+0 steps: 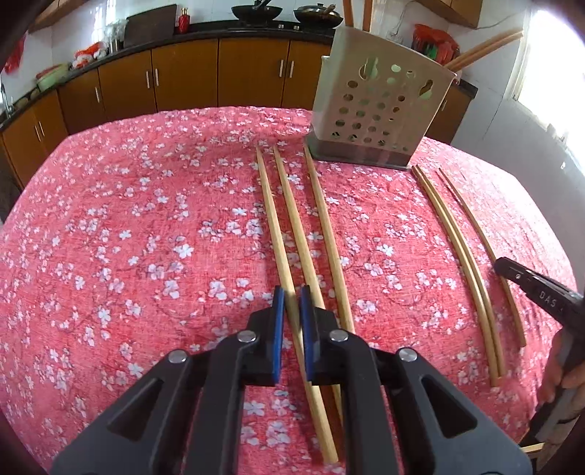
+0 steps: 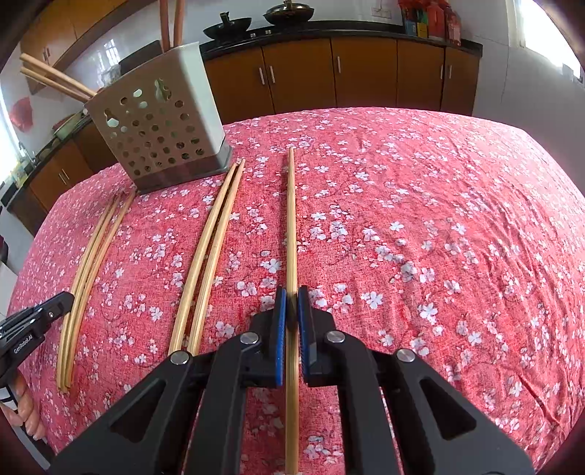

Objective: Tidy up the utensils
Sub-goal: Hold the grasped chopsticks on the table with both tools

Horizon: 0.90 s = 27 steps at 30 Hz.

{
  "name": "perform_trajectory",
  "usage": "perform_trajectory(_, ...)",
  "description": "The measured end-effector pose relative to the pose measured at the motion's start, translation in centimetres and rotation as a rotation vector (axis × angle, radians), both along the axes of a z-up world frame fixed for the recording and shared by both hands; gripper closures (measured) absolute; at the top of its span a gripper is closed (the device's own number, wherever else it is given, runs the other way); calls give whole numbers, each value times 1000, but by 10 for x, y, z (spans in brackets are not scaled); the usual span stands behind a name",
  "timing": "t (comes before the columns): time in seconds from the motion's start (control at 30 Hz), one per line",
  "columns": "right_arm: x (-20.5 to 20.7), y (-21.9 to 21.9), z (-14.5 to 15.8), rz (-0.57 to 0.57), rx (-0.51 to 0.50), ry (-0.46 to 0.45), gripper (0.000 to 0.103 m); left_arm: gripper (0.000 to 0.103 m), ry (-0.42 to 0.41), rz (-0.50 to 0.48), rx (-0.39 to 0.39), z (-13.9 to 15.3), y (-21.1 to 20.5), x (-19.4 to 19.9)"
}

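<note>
Several bamboo chopsticks lie lengthwise on a red flowered tablecloth [image 1: 146,226]. In the left wrist view my left gripper [image 1: 290,303] is shut on the leftmost chopstick [image 1: 271,219], which runs between its blue pads; two more chopsticks [image 1: 321,219] lie just to its right. My right gripper [image 2: 291,303] is shut on the single rightmost chopstick [image 2: 291,219], still low over the cloth. A pair of chopsticks [image 2: 208,255] lies between the two groups. A perforated metal utensil holder [image 1: 380,106] [image 2: 157,120] stands at the far end, with chopsticks sticking out of it.
A person's hand [image 1: 563,372] [image 2: 25,409] holds each gripper handle near the table's front edge. Behind the table are brown kitchen cabinets [image 1: 182,76] and a dark counter with woks [image 1: 256,12]. A bright window [image 1: 548,54] lies to the right.
</note>
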State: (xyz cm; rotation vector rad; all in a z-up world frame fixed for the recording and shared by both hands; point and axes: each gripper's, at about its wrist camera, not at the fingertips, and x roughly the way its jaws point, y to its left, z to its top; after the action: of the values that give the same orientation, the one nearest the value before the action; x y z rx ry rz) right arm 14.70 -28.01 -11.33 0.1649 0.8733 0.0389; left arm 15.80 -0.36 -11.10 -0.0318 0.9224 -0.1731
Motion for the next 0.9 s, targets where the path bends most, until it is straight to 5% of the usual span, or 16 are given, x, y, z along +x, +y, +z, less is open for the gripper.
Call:
perform_trajectory(0.43, 20, -12, -2, -21, -52, -20, 96, 95, -5, 149, 78, 2, 63, 28)
perform_trajectory(0.9, 31, -20, -5, -41, -40, -23, 95, 94, -20, 187, -8, 4, 94, 26)
